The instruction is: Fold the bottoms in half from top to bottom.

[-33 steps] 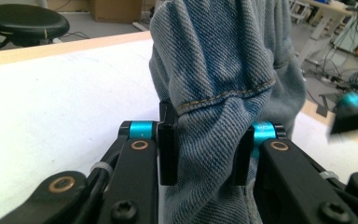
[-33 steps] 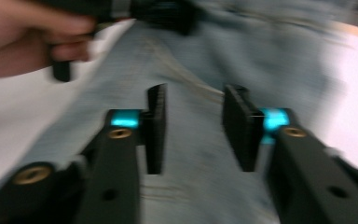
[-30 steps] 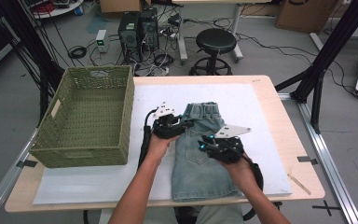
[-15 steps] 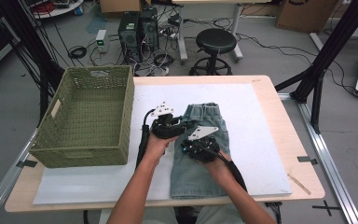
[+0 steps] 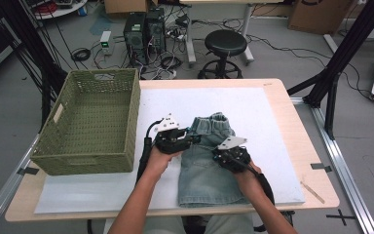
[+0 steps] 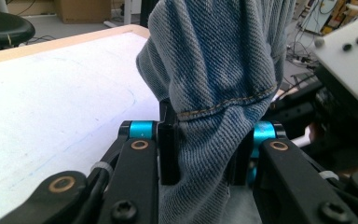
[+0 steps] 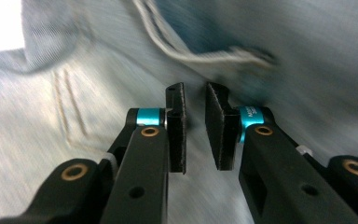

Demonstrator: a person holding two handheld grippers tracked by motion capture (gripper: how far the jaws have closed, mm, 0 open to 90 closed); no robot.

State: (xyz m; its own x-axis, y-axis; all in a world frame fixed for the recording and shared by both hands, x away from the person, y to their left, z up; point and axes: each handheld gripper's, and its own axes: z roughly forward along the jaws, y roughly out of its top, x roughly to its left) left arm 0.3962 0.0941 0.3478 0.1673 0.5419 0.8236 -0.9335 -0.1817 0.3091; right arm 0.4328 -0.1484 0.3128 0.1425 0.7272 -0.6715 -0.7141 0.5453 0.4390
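A pair of light-blue denim shorts [image 5: 207,170] lies on the white mat [image 5: 258,112], waistband at the far end. My left gripper [image 5: 195,139] is at the shorts' left edge near the waistband, shut on a raised fold of denim [image 6: 214,56] that bunches between its pads [image 6: 205,154]. My right gripper [image 5: 219,157] hovers low over the middle of the shorts. Its jaws have just been closing. Its pads [image 7: 196,126] stand a narrow gap apart with nothing between them, and denim [image 7: 307,60] with a pale drawstring lies just beyond them.
A green woven basket [image 5: 95,122] stands to the left, on the mat's edge. The wooden table's right edge [image 5: 297,126] is bare. A stool and computer towers stand on the floor beyond the table.
My right gripper swung left across the shorts toward the left gripper, then came back to the right. Its jaws narrowed. The left gripper kept its hold and stayed put.
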